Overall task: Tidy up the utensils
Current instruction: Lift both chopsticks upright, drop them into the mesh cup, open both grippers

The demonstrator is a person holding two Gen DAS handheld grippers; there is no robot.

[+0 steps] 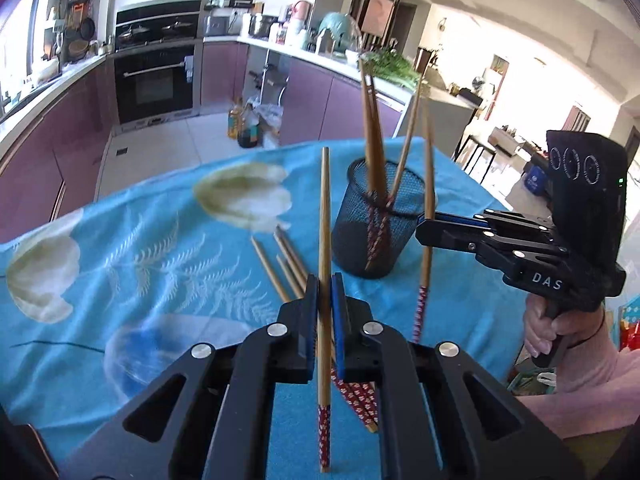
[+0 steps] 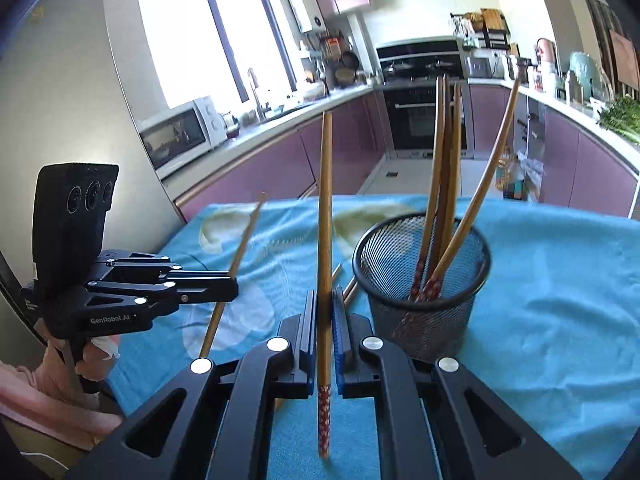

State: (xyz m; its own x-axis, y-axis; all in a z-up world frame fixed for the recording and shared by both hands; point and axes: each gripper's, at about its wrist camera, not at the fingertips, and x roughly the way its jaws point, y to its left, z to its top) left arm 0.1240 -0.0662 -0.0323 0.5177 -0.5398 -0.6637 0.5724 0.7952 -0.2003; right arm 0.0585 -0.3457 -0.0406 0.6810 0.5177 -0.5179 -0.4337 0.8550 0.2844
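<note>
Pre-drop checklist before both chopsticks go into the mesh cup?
1. Left hand-held gripper shut on its chopstick: ok.
2. Right hand-held gripper shut on its chopstick: ok.
3. Both sticks roughly upright, patterned ends down: ok.
4. Mesh cup upright on the blue cloth: ok.
5. Room among the sticks already in the cup: ok.
6. Loose chopsticks remain on the cloth: not ok.

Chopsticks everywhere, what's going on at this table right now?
A person is sorting chopsticks into a black mesh cup on a blue floral tablecloth. The left claw is shut on one chopstick, held upright. The right claw is shut on another chopstick, beside the cup. Several chopsticks already stand in the cup, and a few loose chopsticks lie on the cloth.
</note>
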